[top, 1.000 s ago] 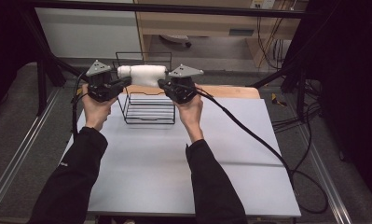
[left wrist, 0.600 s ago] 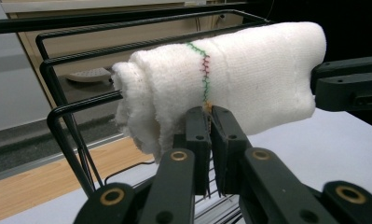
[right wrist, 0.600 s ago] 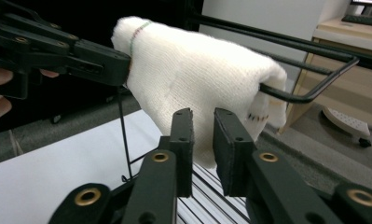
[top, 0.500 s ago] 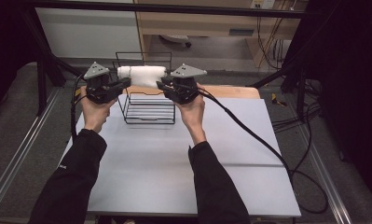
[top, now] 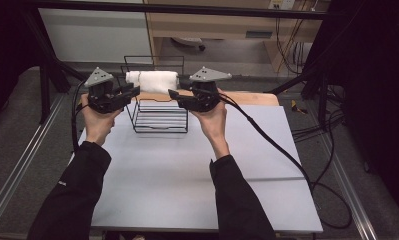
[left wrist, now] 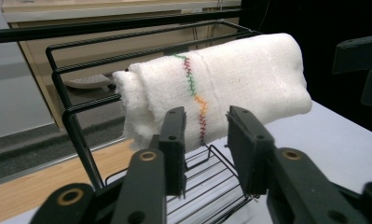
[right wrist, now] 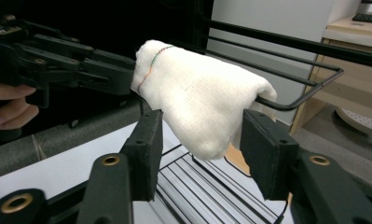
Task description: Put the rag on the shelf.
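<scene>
High view: bare white table [top: 187,175] lies nearest. Beyond, the left gripper [top: 133,92] and right gripper [top: 173,94], jaws spread and empty, flank a black wire rack [top: 159,117]; a white rolled towel [top: 152,81] hangs on its top rails. No readable writing.

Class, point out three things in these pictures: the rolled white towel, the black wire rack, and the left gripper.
rolled white towel [left wrist: 230,79]: left gripper view, middle of the roll.
black wire rack [top: 159,120]: high view, its wire base.
left gripper [left wrist: 204,140]: left gripper view, midway between its open fingertips.
</scene>
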Available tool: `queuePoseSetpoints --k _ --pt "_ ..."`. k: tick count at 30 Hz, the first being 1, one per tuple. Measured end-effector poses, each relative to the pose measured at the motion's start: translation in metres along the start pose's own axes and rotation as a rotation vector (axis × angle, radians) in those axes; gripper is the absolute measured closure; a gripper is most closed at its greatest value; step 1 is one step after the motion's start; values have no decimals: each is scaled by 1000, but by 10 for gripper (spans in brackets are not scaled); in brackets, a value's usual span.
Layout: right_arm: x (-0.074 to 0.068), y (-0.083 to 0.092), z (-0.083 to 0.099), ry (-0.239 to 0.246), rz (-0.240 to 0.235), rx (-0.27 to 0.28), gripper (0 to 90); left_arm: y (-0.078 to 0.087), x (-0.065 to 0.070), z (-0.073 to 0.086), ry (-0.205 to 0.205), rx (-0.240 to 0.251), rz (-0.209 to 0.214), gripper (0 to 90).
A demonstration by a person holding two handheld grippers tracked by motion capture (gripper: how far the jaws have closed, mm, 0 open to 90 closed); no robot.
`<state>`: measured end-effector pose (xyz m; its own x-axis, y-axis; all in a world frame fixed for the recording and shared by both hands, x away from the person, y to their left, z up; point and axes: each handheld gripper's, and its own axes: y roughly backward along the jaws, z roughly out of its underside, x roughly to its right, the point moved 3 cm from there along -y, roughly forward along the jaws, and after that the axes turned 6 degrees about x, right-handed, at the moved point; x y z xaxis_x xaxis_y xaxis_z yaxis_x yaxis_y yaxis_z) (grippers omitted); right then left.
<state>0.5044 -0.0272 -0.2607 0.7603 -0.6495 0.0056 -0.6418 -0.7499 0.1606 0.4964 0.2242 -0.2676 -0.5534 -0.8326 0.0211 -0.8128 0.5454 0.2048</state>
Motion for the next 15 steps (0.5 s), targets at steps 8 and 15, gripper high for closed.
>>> queuePoseSetpoints --k 8,15 --pt "6 17 5 -20 2 -31 332 17 -1 3 -25 -9 4 507" --pt "10 34 8 -39 5 -39 212 26 0 12 -33 -33 17 405"
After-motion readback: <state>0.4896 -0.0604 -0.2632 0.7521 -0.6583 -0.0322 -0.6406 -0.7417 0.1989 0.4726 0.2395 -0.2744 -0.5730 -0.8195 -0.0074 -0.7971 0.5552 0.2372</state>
